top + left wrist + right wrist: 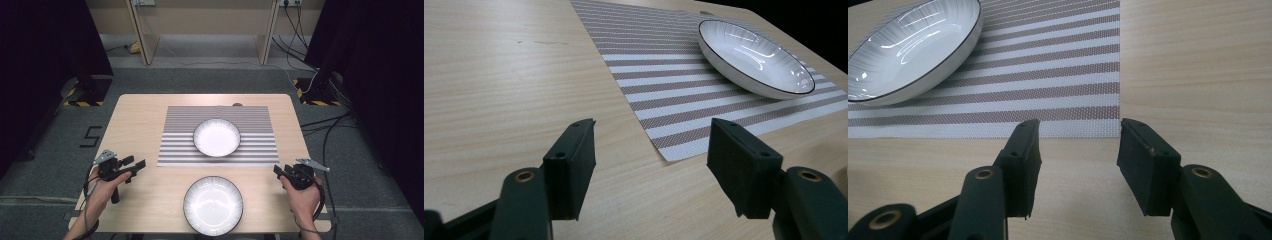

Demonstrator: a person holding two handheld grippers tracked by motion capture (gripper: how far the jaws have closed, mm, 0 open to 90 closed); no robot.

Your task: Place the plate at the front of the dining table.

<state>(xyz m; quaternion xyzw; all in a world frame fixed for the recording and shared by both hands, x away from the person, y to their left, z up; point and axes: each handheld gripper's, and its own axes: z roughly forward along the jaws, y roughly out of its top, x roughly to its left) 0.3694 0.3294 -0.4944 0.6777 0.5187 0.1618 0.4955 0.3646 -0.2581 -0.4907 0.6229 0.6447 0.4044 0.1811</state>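
Wood table (145,200), nothing gripped. Left gripper (134,165) lower left, jaws apart, aimed at mat (175,135) corner. Near plate (213,205) bottom centre, far plate (216,137) mid-mat. Right gripper (280,171) lower right, jaws apart, likely staged for a two-sided pickup.

This looks like a lab or test room set up for recording, not a home; a small wooden table (135,115) stands alone on grey carpet (45,165); black curtains (45,40) hang at both sides; stand bases edged with yellow-black hazard tape (82,102) flank it; loose cables (327,125) trail across the floor; plain, perhaps office, desks (200,25) line the back.
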